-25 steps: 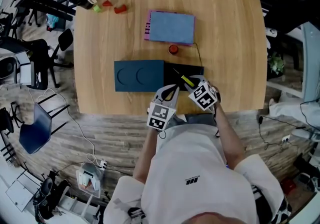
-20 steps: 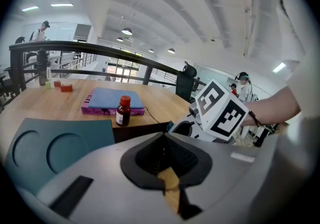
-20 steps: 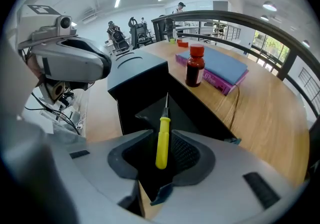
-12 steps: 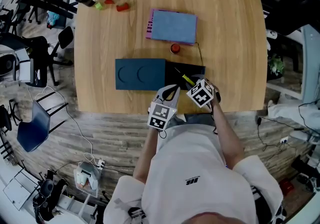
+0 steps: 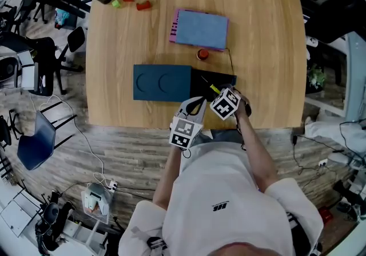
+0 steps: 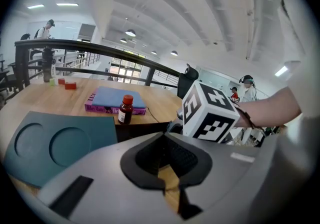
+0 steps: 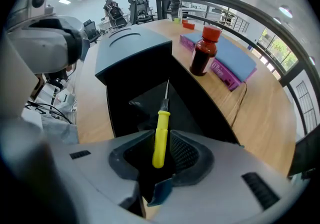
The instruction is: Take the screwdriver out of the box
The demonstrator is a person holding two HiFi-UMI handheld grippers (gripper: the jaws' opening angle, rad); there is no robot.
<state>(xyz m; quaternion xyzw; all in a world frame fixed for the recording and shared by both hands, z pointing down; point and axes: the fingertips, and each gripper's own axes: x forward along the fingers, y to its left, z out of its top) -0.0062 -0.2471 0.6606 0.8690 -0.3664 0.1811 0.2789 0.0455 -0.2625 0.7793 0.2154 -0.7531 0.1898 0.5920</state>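
Head view: the right gripper [image 5: 216, 92] hangs over the open black box [image 5: 226, 79], and its cube hides most of the screwdriver [image 5: 214, 88]. The left gripper [image 5: 196, 103] sits at the near edge of the table [image 5: 263, 49].

Left gripper view: jaws together, nothing between them. The right gripper's cube hides much of the box.

Right gripper view: jaws clamped on the screwdriver's yellow handle, shaft pointing into the box. Whether the tip touches the bottom is unclear.

Table [image 5: 263, 38] — box [image 5: 162, 83], book [image 5: 200, 30], bottle [image 5: 202, 54]

box [image 7: 130, 93] interior: too dark | screwdriver [image 7: 160, 133] tip: too small to tell
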